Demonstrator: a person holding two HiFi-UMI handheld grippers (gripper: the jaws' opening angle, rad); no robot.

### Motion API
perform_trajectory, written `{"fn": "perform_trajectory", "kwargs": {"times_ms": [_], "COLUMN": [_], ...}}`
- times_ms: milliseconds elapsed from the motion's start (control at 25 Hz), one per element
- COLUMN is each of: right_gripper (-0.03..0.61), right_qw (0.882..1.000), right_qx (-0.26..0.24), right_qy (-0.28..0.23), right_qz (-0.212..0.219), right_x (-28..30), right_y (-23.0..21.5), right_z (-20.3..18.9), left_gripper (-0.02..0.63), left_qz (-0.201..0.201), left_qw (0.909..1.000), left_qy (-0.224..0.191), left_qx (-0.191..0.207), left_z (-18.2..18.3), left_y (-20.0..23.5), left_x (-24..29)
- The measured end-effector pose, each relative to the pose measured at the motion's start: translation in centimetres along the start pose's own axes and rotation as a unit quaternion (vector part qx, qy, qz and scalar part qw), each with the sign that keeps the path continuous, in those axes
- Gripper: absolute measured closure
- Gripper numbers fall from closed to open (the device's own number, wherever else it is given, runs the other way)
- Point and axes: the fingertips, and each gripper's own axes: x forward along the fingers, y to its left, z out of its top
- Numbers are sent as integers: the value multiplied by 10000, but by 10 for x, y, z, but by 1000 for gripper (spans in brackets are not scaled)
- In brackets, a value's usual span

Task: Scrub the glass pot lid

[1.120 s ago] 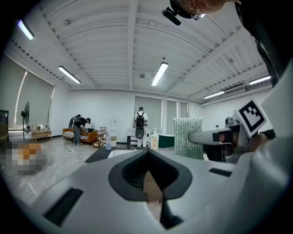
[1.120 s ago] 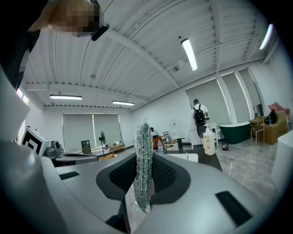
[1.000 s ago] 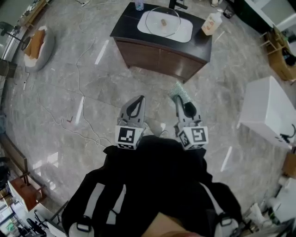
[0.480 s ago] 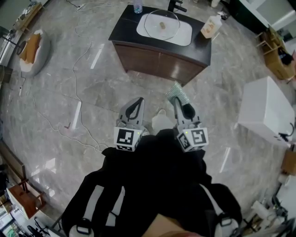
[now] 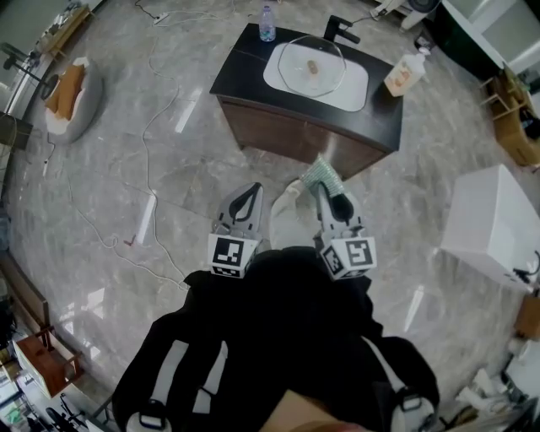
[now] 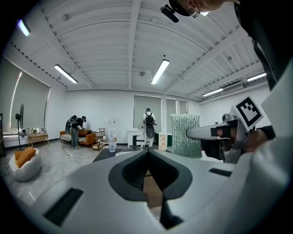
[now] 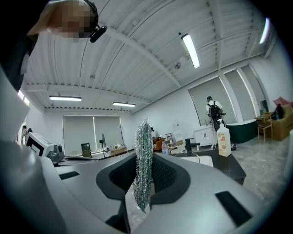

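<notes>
- Head view: the left gripper (image 5: 251,192) and right gripper (image 5: 324,187) are held side by side over the grey floor, in front of the person's dark jacket, both pointing towards a dark cabinet (image 5: 295,135).
- The right gripper pinches a mesh scrubber (image 5: 324,171), which sticks out past its tips.
- The left gripper's jaws look pressed together, with nothing in them.
- The lid (image 5: 312,66) lies in the white basin (image 5: 359,86) on top of the cabinet, well apart from both grippers.
- A black faucet (image 5: 342,29) stands behind the basin, with a water bottle (image 5: 267,23) at the counter's left corner and a soap bottle (image 5: 405,74) at its right.
- A cable (image 5: 150,126) trails over the floor at the left, and a cushion (image 5: 71,91) sits beyond it. A white box (image 5: 494,221) stands at the right.
- Left gripper view: the left gripper (image 6: 147,153) has its jaws closed tip to tip and holds nothing.
- The scrubber (image 6: 185,135) shows at the right in the other gripper, and the water bottle (image 6: 111,143) is ahead at the left. People stand at the far wall.
- Right gripper view: the right gripper (image 7: 141,192) is clamped on the scrubber (image 7: 143,160), which stands upright and edge-on between the jaws.
- Beyond are the faucet (image 7: 191,145), the basin (image 7: 204,160) and the soap bottle (image 7: 223,135). I cannot pick out the lid clearly here.
</notes>
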Motion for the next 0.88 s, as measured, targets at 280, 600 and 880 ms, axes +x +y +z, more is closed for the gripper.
{"fn": "perform_trajectory", "kwargs": {"times_ms": [280,600,880], "right_gripper": [511,511,511], "right_qw": [9998,9993,9985], "right_qx": [116,214,323], "right_qy": [90,248,367], "right_qz": [-96,-164,-230], "right_x": [93,194,264], "right_y": [-50,-108,-171], "right_z": [14,41,50], "left_gripper": [611,611,611], "left_qz": [-41,-51,-146], "left_qw": [10000,9999,9995], "left_qy": [37,98,253], "left_qx": [-28,-96,-76], "left_z": [20,51,64], "left_y": [51,104,128], "left_x": [87,194,286]}}
